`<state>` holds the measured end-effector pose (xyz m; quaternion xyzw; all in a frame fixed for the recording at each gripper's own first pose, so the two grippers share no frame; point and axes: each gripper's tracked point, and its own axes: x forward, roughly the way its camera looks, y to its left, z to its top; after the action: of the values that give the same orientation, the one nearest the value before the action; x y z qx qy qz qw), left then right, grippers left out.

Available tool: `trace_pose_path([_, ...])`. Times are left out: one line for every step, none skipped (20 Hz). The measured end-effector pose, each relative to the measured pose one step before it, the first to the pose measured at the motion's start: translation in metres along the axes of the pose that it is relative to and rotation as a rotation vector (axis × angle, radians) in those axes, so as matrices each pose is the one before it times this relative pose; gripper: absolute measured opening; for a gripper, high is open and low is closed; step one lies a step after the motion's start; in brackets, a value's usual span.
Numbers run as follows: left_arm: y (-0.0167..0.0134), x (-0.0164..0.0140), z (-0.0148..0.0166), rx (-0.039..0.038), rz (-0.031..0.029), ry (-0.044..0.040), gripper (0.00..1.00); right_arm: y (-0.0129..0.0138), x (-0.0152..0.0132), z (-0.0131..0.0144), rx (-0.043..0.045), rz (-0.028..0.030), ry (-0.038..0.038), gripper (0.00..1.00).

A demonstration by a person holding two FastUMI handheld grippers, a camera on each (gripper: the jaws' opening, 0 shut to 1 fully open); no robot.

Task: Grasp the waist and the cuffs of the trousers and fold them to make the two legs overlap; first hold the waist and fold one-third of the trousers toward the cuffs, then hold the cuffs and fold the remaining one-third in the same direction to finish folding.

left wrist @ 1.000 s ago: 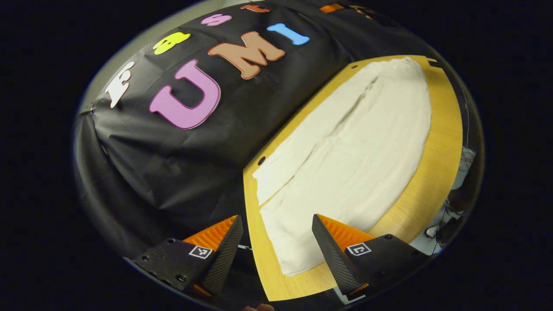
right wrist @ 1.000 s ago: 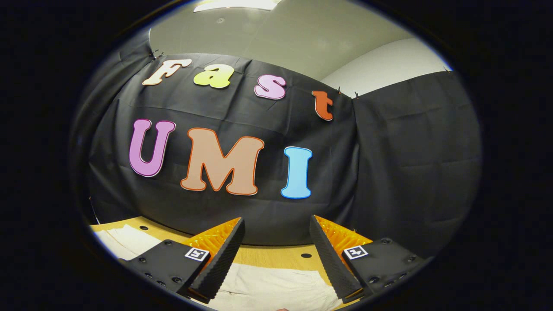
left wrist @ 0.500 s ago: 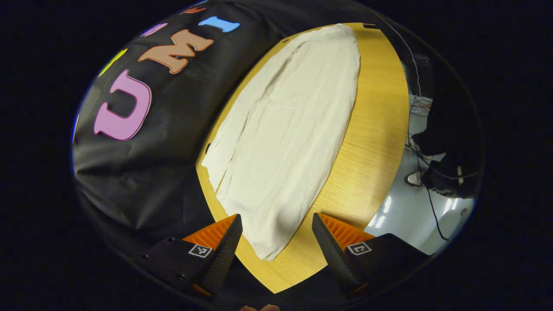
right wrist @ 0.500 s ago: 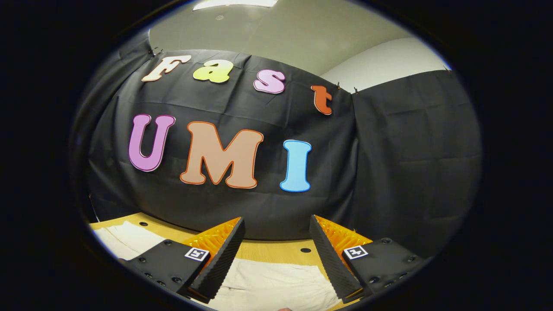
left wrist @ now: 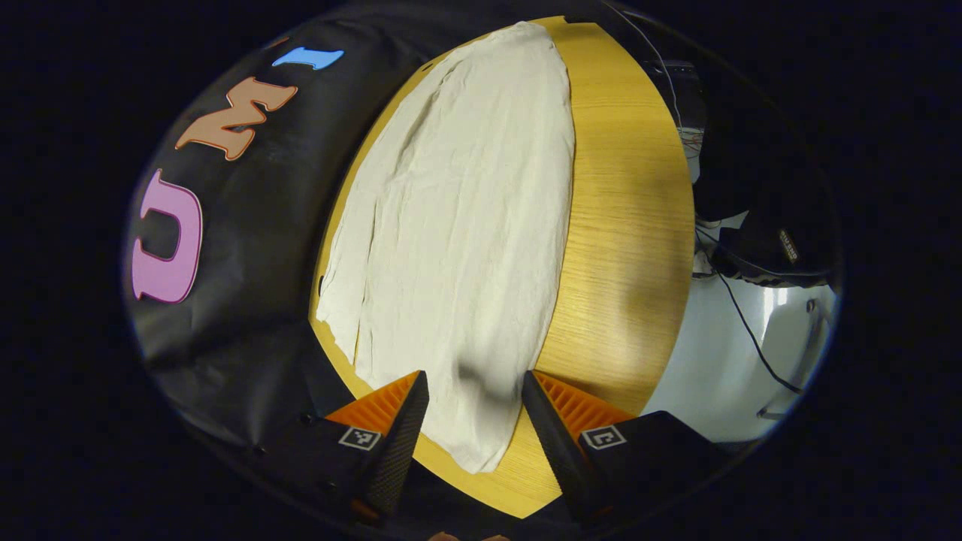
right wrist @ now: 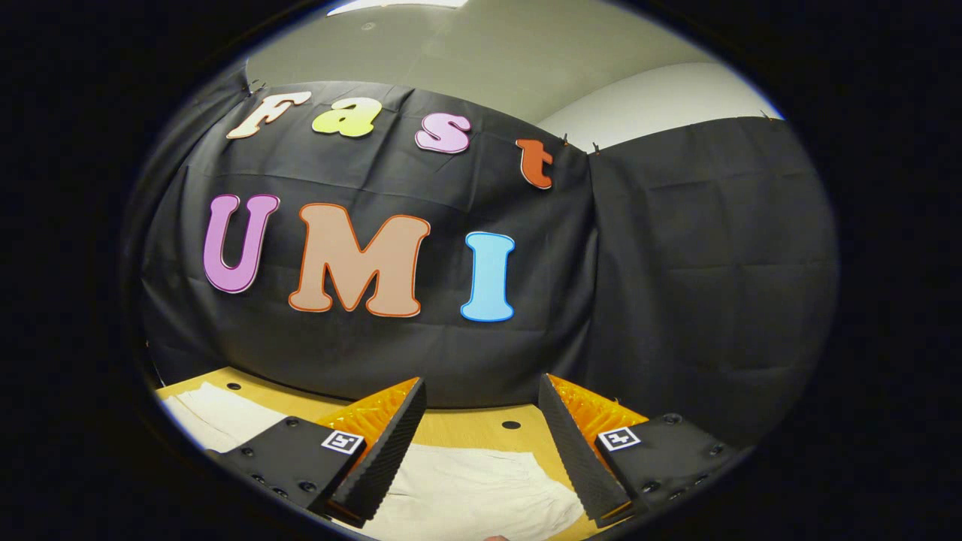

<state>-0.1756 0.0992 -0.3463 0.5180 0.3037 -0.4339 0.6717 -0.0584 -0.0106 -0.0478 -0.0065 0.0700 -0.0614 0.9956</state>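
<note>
Both trouser (left wrist: 466,225) ends cut off

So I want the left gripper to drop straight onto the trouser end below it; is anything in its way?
Nothing visible. The left gripper hangs open over the near end of the trousers, which lie flat on the bare wooden table, with no object between fingers and cloth.
</note>
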Motion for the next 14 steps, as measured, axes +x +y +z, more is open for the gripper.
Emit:
trace_pose_path([0.00265,0.00273,0.00106,0.00946,0.00220,0.00069,0.81,-0.00277,0.00024,-0.00017,-0.00505,-0.00375,-0.00053,0.97])
trace_pose_path([0.00227,0.00281,0.00069,0.01217,0.00138,0.00359,0.80,-0.00131,-0.00102,-0.00125,-0.00664,-0.00366,0.00010,0.97])
trace_pose_path([0.00142,0.00070,0.00123,0.01000,-0.00002,0.00461,0.78,-0.00128,-0.00008,-0.00006,-0.00681,0.00009,0.00115,0.97])
trace_pose_path([0.00208,0.00088,-0.00019,0.00523,-0.00132,0.00660,0.78,-0.00195,-0.00112,0.00004,-0.00708,0.00234,0.00131,0.97])
trace_pose_path([0.00069,0.00068,0.00053,-0.00158,-0.00817,0.00603,0.77,-0.00143,0.00001,0.00015,-0.00824,0.00073,-0.00029,0.97])
trace_pose_path([-0.00038,0.00069,-0.00075,-0.00514,-0.00589,0.00565,0.76,-0.00277,-0.00014,-0.00029,-0.00854,0.00011,-0.00032,0.97])
trace_pose_path([0.00060,0.00014,-0.00007,-0.00069,0.00056,0.00314,0.70,-0.00215,0.00029,-0.00054,-0.00850,-0.00017,0.00173,0.97])
trace_pose_path([-0.00134,-0.00020,0.00160,-0.00258,-0.00047,0.00427,0.68,-0.00364,0.00002,-0.00228,-0.01001,-0.00343,0.00296,0.97])
trace_pose_path([0.00097,0.00045,-0.00084,0.00123,0.00317,0.00149,0.65,-0.00314,0.00007,-0.00190,-0.01100,0.00017,0.00629,0.97])
trace_pose_path([-0.00049,0.00096,0.00070,0.00347,0.00058,0.00383,0.62,-0.00233,-0.00055,-0.00316,-0.01159,0.00306,0.00654,0.97])
trace_pose_path([-0.00133,0.00096,-0.00093,0.00261,-0.00339,0.00306,0.57,-0.00264,0.00001,-0.00315,-0.01252,-0.00004,0.00547,0.97])
trace_pose_path([-0.00318,0.00206,-0.00008,0.00463,-0.01096,0.01134,0.54,-0.00278,0.00054,-0.00318,-0.01032,0.00195,0.00470,0.97])
trace_pose_path([-0.00272,0.00111,-0.00046,0.00803,-0.00810,0.00961,0.42,-0.00128,0.00088,-0.00283,-0.00929,0.00342,0.00655,0.97])
trace_pose_path([-0.00260,0.00078,0.00123,0.01405,-0.01217,0.01322,0.36,-0.00171,0.00086,-0.00339,-0.01043,0.00441,0.00815,0.97])
